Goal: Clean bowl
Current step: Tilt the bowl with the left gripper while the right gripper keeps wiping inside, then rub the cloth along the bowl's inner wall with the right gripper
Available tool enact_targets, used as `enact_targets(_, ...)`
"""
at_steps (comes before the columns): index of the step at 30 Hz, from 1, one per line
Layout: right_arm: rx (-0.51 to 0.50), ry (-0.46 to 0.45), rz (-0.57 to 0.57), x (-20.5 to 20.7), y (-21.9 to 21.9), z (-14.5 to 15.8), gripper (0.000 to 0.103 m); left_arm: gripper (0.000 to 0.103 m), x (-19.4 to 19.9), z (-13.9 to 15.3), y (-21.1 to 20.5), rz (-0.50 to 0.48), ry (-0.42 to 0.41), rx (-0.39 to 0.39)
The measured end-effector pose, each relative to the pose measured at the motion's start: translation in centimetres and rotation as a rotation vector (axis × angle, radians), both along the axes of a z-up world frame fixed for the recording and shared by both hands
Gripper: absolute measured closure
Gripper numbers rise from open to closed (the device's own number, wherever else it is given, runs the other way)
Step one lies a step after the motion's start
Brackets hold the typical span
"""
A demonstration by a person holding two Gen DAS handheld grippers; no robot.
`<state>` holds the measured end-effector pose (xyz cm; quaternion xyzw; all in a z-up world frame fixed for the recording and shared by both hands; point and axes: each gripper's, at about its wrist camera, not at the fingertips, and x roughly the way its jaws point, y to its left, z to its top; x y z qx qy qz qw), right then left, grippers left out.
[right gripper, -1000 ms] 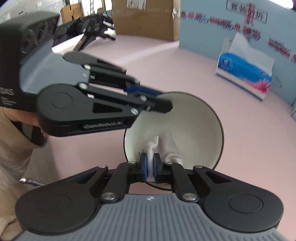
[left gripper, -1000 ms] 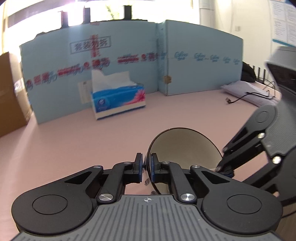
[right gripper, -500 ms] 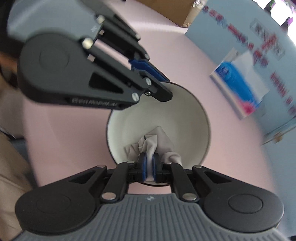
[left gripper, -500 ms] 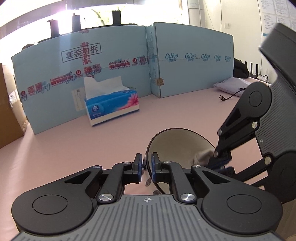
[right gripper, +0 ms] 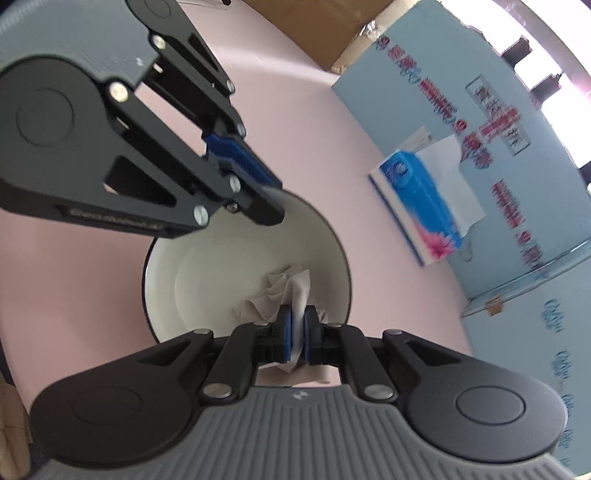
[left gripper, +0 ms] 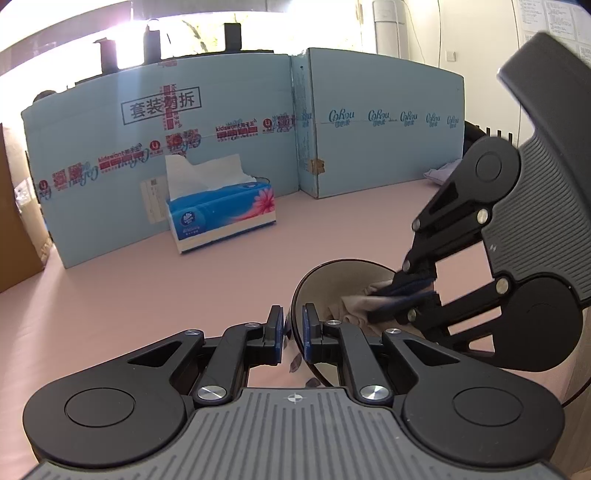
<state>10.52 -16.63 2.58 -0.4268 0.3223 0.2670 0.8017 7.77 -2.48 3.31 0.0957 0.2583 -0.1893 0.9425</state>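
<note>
**Meanwhile, both our grippers were on the bowl**

Meanwhile, we held the bowl (right gripper: 207, 280) tipped on its edge over the pink table (left gripper: 147, 295), dark outside, cream inside. Our left gripper (left gripper: 293, 332) was clamped on its rim: in the left wrist view the thin dark edge ran up between the two blue pads, one pad outside the wall, one inside. In the right wrist view that same gripper reached in from 10 o'clock and met the rim at the bowl's 12 o'clock.

Our right gripper (right gripper: 297, 336) was pinched tight on a crumpled pale tissue (right gripper: 280, 295), the white sheet squeezed between its blue pads. The wad lay against the inner wall at about 5 o'clock of the bowl's opening in that view. From the left wrist, this gripper came in from 3 o'clock, its tips and the tissue inside the bowl.

Well beyond the bowl, toward 11 o'clock in the left view, stood a blue tissue box (left gripper: 221, 218) with a sheet sticking up, just before a light blue cardboard screen (left gripper: 369, 147). A brown carton (right gripper: 314, 29) sat at 12 o'clock in the right view.
</note>
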Motion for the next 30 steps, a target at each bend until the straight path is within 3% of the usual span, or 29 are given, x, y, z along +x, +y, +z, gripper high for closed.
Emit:
enact_targets(6,0.08,0.056,-0.041,0.3,-0.4,0.7,0.085,0.091,-0.1,0.2,0.0,-0.002,-0.006,-0.007)
enact_targets(10,0.063,0.04,-0.009,-0.3,0.0,0.6,0.076,0.091,0.0,0.2,0.1,-0.001,-0.005,-0.011)
enact_targets(13,0.044,0.038,0.004,-0.1,0.3,0.2,0.074,0.09,-0.1,0.2,0.1,-0.004,-0.007,-0.013)
enact_targets(14,0.038,0.04,0.006,0.1,0.3,0.0,0.075,0.09,-0.1,0.2,0.1,-0.005,-0.007,-0.015)
enact_targets(18,0.027,0.084,-0.01,0.7,0.2,-0.5,0.095,0.091,0.0,0.3,0.2,-0.005,-0.009,-0.02)
enact_targets(22,0.075,0.15,-0.04,1.2,-0.4,-0.2,0.095,0.092,0.0,0.4,0.3,-0.006,-0.012,-0.029)
enact_targets(30,0.268,0.369,-0.137,3.5,-2.5,0.8,0.094,0.093,-0.1,0.5,0.4,-0.017,-0.02,-0.035)
